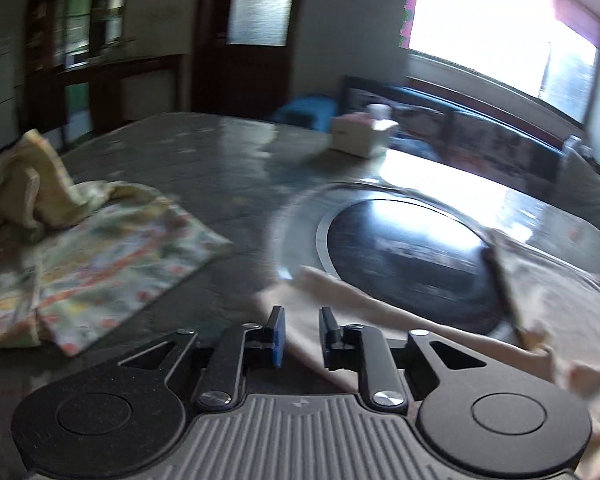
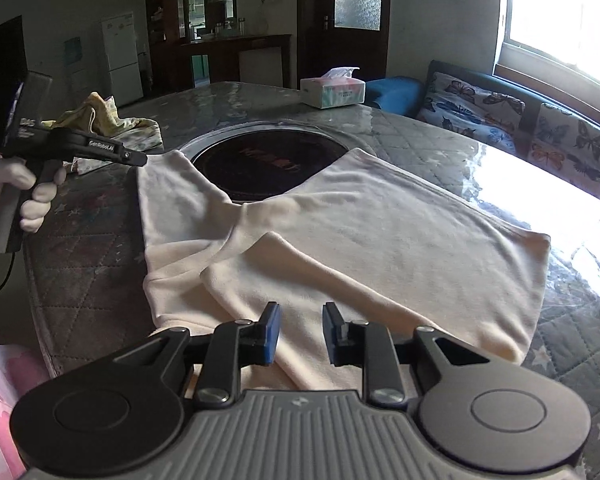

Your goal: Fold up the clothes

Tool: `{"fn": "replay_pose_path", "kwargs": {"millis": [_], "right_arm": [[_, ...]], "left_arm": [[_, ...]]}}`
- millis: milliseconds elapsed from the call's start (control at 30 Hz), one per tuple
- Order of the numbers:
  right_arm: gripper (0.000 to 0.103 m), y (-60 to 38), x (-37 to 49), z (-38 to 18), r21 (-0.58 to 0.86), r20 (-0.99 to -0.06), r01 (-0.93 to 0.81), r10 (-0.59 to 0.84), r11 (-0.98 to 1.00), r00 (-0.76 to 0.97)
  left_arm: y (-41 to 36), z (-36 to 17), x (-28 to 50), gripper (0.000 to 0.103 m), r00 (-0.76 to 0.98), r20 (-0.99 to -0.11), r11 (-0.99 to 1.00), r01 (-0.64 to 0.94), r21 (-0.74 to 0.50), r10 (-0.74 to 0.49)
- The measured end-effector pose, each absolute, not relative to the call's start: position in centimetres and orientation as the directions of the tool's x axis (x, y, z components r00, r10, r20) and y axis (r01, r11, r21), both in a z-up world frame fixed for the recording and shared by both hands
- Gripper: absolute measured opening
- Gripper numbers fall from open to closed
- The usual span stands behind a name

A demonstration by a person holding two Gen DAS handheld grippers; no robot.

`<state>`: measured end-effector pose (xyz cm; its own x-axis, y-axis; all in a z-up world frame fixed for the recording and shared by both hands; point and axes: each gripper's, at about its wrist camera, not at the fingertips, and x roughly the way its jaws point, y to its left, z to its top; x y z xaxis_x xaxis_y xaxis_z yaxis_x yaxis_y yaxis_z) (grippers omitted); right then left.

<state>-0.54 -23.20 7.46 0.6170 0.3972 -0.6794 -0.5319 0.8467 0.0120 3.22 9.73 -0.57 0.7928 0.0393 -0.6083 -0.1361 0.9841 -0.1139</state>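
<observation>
- Step in hand, as judged: a cream garment is laid out on the worktop mid-fold, one long strip of it already turned diagonally across the body.
- The left hand-held gripper is seen slightly spread, nothing pinched; cream cloth lies beneath the gap.
- The right hand-held gripper is likewise parted a little, over the near hem, with no cloth between the pads.
- Next move, as judged: an edge or corner is to be pinched and carried across — a low approach onto thin cloth is called for.
- Materials: the garment is soft and matte; the worktop is glossy, quilted underneath, with a round dark inset.
- A patterned garment lies crumpled well apart — left side.
</observation>
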Motion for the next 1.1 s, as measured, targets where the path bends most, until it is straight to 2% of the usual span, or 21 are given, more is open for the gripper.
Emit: {"fn": "replay_pose_path", "kwargs": {"millis": [67, 100, 267, 300, 333, 367, 467, 600, 800, 1100], "right_arm": [[0.023, -23.3, -0.6, 7.4, 0.011, -0.683, -0.53, 0.393, 0.848, 0.615], [0.023, -23.3, -0.6, 7.4, 0.011, -0.684, -0.528, 0.391, 0.849, 0.615], [0.026, -23.3, -0.7, 7.4, 0.008, -0.687, -0.519, 0.382, 0.855, 0.618], [0.025, -23.3, -0.7, 7.4, 0.008, -0.687, -0.517, 0.38, 0.856, 0.619], [0.025, -23.4, -0.8, 7.5, 0.007, -0.686, -0.515, 0.379, 0.857, 0.621], [0.025, -23.5, -0.8, 7.5, 0.007, -0.684, -0.513, 0.378, 0.859, 0.624], [0.025, -23.9, -1.1, 7.7, 0.009, -0.678, -0.5, 0.373, 0.866, 0.634], [0.025, -24.8, -1.4, 8.1, 0.023, -0.667, -0.479, 0.371, 0.877, 0.647], [0.025, -26.5, -2.0, 8.8, 0.031, -0.644, -0.436, 0.351, 0.9, 0.679], [0.026, -29.0, -3.0, 8.9, 0.059, -0.616, -0.384, 0.336, 0.922, 0.712]], "left_arm": [[10.8, -0.9, 3.6, 0.035, 0.786, -0.613, 0.976, -0.19, -0.106, 0.086], [11.1, -1.1, 3.8, 0.036, 0.781, -0.618, 0.974, -0.198, -0.11, 0.089], [11.1, -2.1, 4.9, 0.034, 0.773, -0.629, 0.971, -0.205, -0.125, 0.083], [11.0, -2.2, 5.0, 0.032, 0.777, -0.624, 0.972, -0.201, -0.118, 0.085], [11.0, -2.2, 5.1, 0.019, 0.779, -0.622, 0.972, -0.197, -0.125, 0.078], [11.0, -2.2, 5.2, 0.012, 0.781, -0.62, 0.972, -0.194, -0.132, 0.072], [10.9, -1.5, 4.8, 0.006, 0.794, -0.606, 0.969, -0.183, -0.165, 0.047], [9.4, 0.9, 3.8, 0.005, 0.82, -0.57, 0.971, -0.093, -0.221, -0.051], [3.7, 5.3, 2.1, 0.005, 0.834, -0.48, 0.948, 0.144, -0.285, -0.271], [-6.4, 8.4, 0.5, 0.005, 0.726, -0.393, 0.822, 0.446, -0.355, -0.564]]}}
